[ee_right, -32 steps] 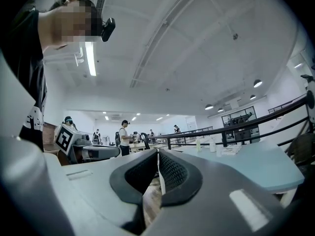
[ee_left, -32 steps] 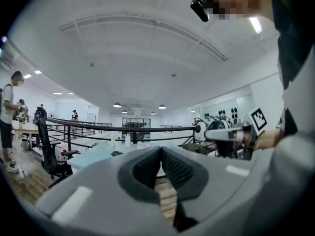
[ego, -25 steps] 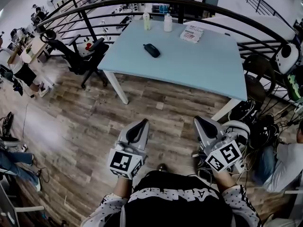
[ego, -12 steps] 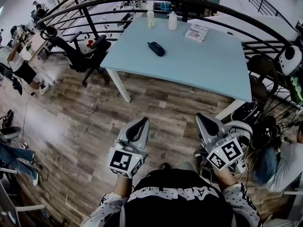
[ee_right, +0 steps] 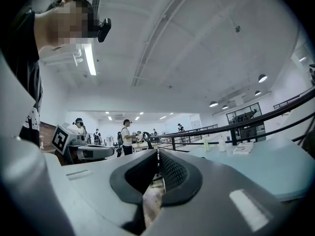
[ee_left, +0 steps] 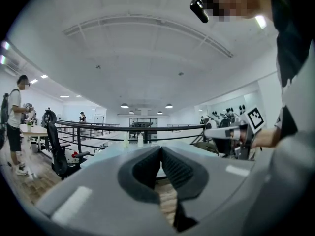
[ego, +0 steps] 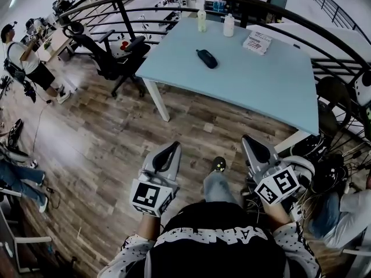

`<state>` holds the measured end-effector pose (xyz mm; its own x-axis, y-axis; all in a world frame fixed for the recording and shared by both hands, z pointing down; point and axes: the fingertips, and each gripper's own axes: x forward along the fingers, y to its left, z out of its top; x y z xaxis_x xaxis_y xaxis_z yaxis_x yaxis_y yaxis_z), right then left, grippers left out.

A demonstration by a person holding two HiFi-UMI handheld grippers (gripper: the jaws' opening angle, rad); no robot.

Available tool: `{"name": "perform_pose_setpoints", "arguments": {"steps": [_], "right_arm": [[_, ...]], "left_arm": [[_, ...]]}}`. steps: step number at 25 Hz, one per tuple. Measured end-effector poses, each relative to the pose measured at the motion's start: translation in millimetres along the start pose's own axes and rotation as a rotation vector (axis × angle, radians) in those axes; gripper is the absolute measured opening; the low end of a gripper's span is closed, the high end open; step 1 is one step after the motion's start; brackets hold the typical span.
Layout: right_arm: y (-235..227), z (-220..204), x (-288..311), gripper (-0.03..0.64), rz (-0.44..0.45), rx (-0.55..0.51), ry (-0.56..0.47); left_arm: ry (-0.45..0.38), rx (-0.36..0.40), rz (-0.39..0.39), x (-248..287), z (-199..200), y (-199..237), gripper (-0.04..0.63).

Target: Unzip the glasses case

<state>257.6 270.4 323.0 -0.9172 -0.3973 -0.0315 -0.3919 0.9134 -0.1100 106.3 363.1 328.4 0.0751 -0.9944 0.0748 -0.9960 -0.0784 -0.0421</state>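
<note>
While glasses case [ego: 206,58] lies well ahead of both grippers: walk up before reaching.
Left gripper [ego: 173,149]: jaws together, empty.
Right gripper [ego: 252,142]: jaws together, empty.

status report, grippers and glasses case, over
Both shut, empty: left gripper, right gripper, held level, short of the table. Untouched glasses case lies on it. Only wood floor between; two bottles stand beyond the case.
</note>
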Motion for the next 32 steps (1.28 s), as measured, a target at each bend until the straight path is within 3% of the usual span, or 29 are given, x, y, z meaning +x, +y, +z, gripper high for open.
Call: {"name": "perform_pose_setpoints", "arguments": {"steps": [9, 32], "right_arm": [[-39.0, 7.4, 58.7, -0.002, 0.045, 0.018, -0.032], [-113.2, -6.8, 214.8, 0.001, 0.198, 0.09, 0.018]], "left_arm": [[0.006, 0.011, 0.096, 28.8, 5.0, 43.6, 0.0], [0.081, 0.013, 0.288, 117.1, -2.6, 144.2, 0.0]]}}
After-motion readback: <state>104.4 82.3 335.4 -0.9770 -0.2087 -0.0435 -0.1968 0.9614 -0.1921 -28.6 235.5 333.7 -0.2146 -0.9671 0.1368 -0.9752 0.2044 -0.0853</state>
